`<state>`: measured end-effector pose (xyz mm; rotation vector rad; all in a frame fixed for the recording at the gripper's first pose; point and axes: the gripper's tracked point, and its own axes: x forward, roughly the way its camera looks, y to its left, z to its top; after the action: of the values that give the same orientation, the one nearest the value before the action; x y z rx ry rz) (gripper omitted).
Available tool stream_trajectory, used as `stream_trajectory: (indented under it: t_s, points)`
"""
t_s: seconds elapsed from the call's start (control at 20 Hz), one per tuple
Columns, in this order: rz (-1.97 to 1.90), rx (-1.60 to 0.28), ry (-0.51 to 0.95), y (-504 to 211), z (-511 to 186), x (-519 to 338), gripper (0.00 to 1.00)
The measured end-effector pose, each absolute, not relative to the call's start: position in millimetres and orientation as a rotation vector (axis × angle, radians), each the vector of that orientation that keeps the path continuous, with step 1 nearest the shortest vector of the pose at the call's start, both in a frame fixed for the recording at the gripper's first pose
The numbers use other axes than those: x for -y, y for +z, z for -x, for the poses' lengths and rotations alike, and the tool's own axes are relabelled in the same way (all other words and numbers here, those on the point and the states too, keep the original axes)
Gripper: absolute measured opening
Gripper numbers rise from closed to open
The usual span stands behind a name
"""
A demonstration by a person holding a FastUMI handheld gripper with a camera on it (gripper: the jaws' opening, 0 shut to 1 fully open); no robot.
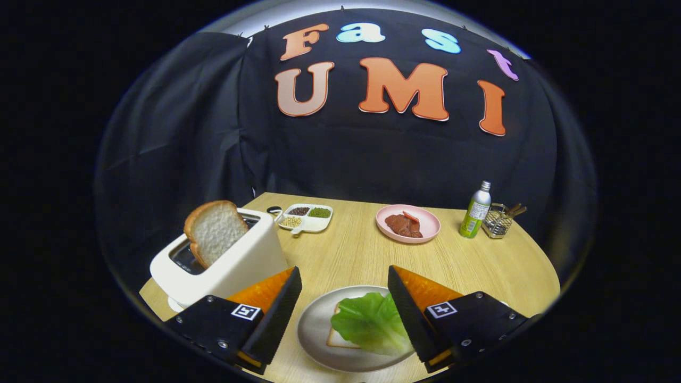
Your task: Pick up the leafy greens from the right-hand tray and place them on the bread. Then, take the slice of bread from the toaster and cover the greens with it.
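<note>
On the plate: leafy greens [372, 322] already lying over the bread [336, 338], so step one looks done
Gripper [345, 303]: fingers spread wide, holding nothing
Next: reach left for the slice [215, 231] poking up from the toaster [239, 260]

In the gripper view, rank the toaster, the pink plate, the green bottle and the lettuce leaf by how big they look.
1. Toaster, clearly largest.
2. Lettuce leaf, though it lies nearest the camera, between the open tongs.
3. Pink plate; being farther off, it may really match the leaf.
4. Green bottle, smallest.
</note>
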<state>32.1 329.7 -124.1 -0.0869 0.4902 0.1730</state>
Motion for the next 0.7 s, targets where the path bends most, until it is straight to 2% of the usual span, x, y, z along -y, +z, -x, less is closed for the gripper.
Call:
stream_trajectory:
  t_s: [0.3,0.7]
  points:
    - [0.097,-0.431,0.201,-76,-37,-388,0.97]
    - [0.116,-0.41,0.246,-67,-43,-457,0.97]
